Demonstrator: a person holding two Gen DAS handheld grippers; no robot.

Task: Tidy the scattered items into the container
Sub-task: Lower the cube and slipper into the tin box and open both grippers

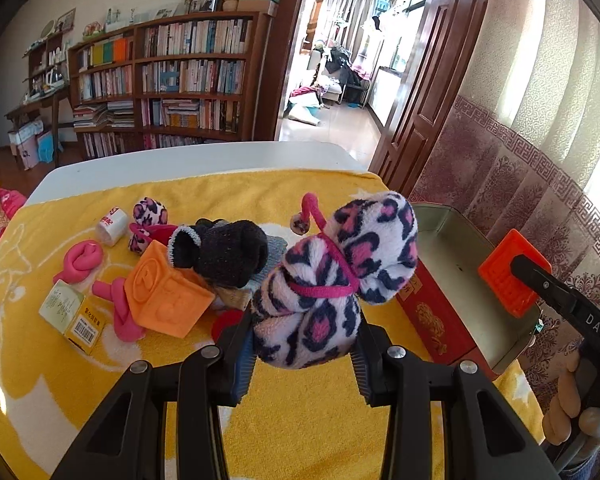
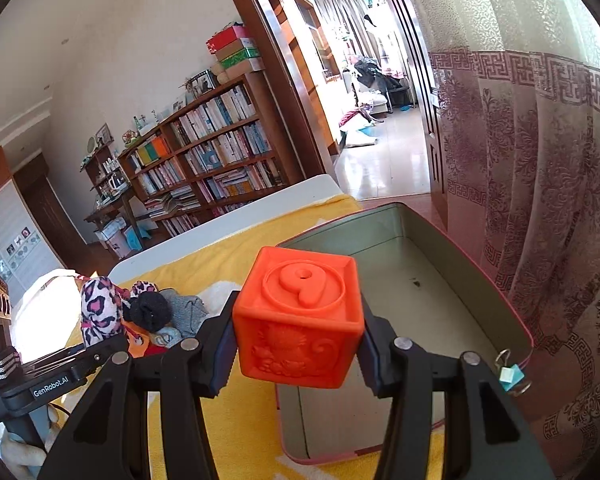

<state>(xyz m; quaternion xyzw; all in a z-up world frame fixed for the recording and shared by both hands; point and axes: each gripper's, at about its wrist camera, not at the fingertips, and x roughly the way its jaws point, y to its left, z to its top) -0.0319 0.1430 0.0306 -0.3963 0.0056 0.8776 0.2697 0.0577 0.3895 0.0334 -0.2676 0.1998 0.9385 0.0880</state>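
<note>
My left gripper point(image 1: 302, 354) is shut on a pink leopard-print plush sock bundle point(image 1: 332, 276) and holds it above the yellow towel, left of the open tin box point(image 1: 452, 264). My right gripper point(image 2: 298, 354) is shut on a red-orange soft cube point(image 2: 300, 316) with a raised 9, held over the near left corner of the tin box point(image 2: 412, 280), whose inside shows bare. That cube also shows in the left wrist view point(image 1: 508, 276). The sock bundle shows in the right wrist view point(image 2: 100, 308).
On the yellow towel point(image 1: 292, 424) lie an orange cube point(image 1: 168, 292), a black sock ball point(image 1: 224, 252), a second leopard bundle point(image 1: 150, 216), pink knotted cloth point(image 1: 82, 264), a small carton point(image 1: 70, 316) and a white cup point(image 1: 112, 226). A curtain point(image 2: 540, 200) hangs right.
</note>
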